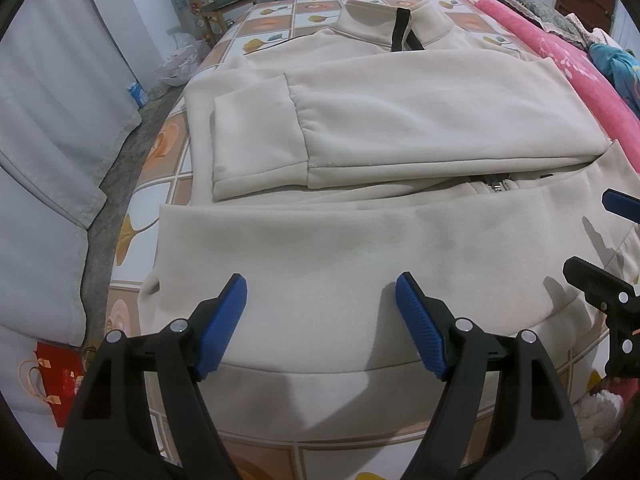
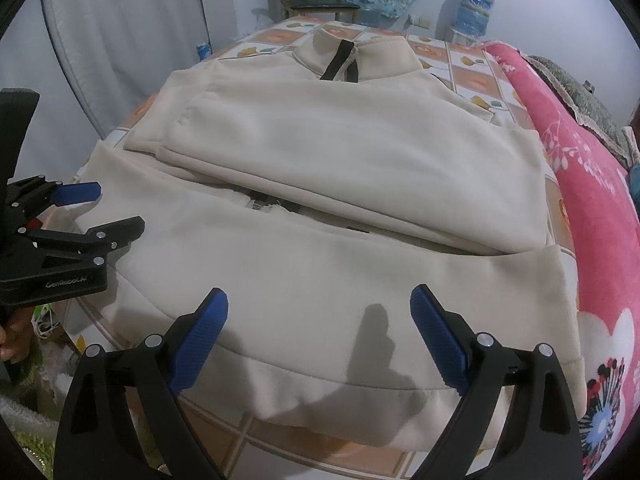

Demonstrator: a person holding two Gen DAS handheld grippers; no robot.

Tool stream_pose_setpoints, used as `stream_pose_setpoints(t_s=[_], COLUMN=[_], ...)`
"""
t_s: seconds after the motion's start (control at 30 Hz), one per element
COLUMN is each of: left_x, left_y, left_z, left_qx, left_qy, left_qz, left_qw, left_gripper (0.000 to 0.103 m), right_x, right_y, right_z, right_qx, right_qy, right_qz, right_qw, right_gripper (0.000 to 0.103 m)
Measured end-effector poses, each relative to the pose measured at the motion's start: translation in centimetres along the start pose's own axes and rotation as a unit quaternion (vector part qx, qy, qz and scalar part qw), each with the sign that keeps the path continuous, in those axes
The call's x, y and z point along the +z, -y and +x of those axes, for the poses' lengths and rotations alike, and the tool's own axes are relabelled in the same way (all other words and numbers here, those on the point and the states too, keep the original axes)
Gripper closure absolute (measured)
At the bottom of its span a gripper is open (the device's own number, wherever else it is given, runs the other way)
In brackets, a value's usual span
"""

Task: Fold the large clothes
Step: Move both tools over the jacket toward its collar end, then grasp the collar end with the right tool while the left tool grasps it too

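**Bed with a cream jacket, sleeves folded in, hem fold still to come**

Patterned bedding in orange and white squares covers a bed (image 1: pixel 188 168), with a pink blanket (image 1: pixel 580 80) along its right side and a pale curtain (image 1: pixel 52 120) to the left. A cream zip jacket (image 1: pixel 360 248) lies flat on the bed, collar (image 1: pixel 396 20) far from the cameras, hem (image 2: pixel 320 376) nearest. Both sleeves (image 1: pixel 400 120) are already folded across the chest.

The left gripper (image 1: pixel 321 326) and right gripper (image 2: pixel 319 336) sit side by side over the hem, blue fingers (image 1: pixel 224 320) spread wide, holding nothing.

Judged from this, the sleeve step looks done. Next, each gripper would likely need to pinch the hem, keeping both layers together, and carry it toward the collar.
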State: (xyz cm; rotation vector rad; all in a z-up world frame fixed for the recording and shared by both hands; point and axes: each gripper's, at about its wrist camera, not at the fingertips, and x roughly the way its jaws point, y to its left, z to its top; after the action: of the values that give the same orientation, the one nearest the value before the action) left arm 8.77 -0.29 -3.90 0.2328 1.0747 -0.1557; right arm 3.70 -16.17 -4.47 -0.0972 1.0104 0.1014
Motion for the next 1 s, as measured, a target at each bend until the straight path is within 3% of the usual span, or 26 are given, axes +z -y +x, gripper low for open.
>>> stream_pose_setpoints(t_s=[0.23, 0.47, 0.67, 0.83, 1.0], left_x=[0.3, 2.6, 7.6, 13.0, 19.2], left_y=[-0.1, -1.3, -2.9, -4.3, -5.3], left_z=[-0.5, -2.1, -3.0, -2.0, 1.9], left_qx=[0.006, 0.003, -0.011, -0.062, -0.117], left_qy=[0.007, 0.062, 0.107, 0.125, 0.108], left_qz=[-0.001, 0.006, 0.010, -0.017, -0.060], left_qw=[1.0000, 0.9981, 0.9942, 0.9900, 0.9853], left_gripper=[0.029, 0.029, 0.029, 0.025, 0.025], right_x=[0.4, 2.6, 7.1, 12.0, 17.5], right_y=[0.5, 2.4, 6.1, 9.5, 12.7], right_z=[0.0, -0.6, -1.7, -2.0, 0.1], right_qx=[0.008, 0.023, 0.052, 0.091, 0.161], right_qy=[0.002, 0.009, 0.035, 0.051, 0.037], right_qz=[0.009, 0.030, 0.078, 0.120, 0.164], right_qw=[1.000, 0.999, 0.995, 0.987, 0.972], right_gripper=[0.013, 0.013, 0.013, 0.013, 0.013])
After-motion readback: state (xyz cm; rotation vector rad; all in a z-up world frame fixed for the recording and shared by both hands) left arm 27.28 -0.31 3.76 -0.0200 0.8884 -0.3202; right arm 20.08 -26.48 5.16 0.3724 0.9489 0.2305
